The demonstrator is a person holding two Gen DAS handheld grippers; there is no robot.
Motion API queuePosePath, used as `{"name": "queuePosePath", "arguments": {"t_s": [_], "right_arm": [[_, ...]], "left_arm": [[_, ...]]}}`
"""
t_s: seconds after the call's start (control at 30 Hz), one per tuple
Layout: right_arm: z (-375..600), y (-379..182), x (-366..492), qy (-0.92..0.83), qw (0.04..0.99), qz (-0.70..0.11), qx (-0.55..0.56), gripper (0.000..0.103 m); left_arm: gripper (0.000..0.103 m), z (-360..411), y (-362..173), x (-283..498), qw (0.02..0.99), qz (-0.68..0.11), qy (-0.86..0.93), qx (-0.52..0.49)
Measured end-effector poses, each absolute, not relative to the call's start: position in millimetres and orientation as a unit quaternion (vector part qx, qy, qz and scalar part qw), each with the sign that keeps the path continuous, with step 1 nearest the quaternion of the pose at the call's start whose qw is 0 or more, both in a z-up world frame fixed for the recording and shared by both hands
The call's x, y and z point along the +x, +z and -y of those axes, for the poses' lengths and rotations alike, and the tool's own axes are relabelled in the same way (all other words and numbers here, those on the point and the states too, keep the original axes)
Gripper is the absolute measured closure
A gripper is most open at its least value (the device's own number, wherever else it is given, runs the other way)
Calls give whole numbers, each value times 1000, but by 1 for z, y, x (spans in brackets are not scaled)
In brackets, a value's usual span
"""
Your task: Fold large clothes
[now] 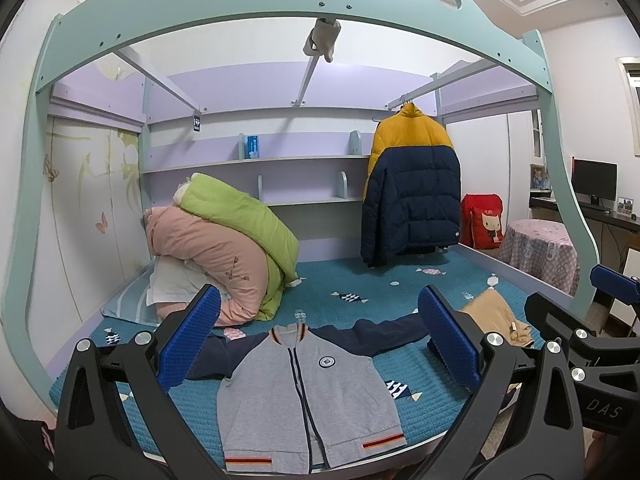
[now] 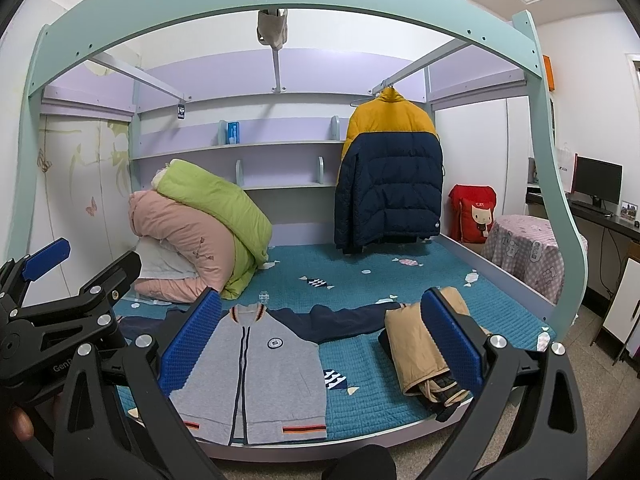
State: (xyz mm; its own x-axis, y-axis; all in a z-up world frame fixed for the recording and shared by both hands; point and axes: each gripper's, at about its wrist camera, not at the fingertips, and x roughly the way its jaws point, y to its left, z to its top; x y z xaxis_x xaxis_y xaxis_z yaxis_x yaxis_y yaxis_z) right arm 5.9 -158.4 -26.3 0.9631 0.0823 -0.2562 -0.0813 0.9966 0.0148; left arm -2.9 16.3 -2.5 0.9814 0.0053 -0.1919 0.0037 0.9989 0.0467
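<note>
A grey zip jacket [image 1: 308, 396] with navy sleeves lies flat, front up, on the teal bed cover [image 1: 360, 284], sleeves spread out; it also shows in the right wrist view [image 2: 256, 376]. My left gripper [image 1: 318, 340] is open and empty, held above the jacket's near half. My right gripper [image 2: 320, 344] is open and empty, over the jacket's right side. A folded tan garment [image 2: 424, 344] lies right of the jacket, near the bed's front edge; it also shows in the left wrist view [image 1: 496, 316].
Pink and green quilts [image 1: 224, 240] are piled at the bed's back left. A yellow and navy puffer coat [image 1: 412, 184] hangs at the back right. A red cushion [image 2: 474, 212], a covered round table [image 2: 524, 252] and a desk with monitor [image 2: 598, 180] stand to the right.
</note>
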Motion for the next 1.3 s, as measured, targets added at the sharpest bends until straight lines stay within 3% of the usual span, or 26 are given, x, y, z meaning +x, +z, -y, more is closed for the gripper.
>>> {"name": "queuePosePath", "arguments": {"t_s": [0.57,1.3], "right_arm": [[130,-71,83,53,976,-209,-12,7],[6,-221,274,138,902,-408,-34,7]], "left_arm": [[4,-40,-56,78,983,-182,20,10],[4,-177,-230,253,926,-365,87,-43]]}}
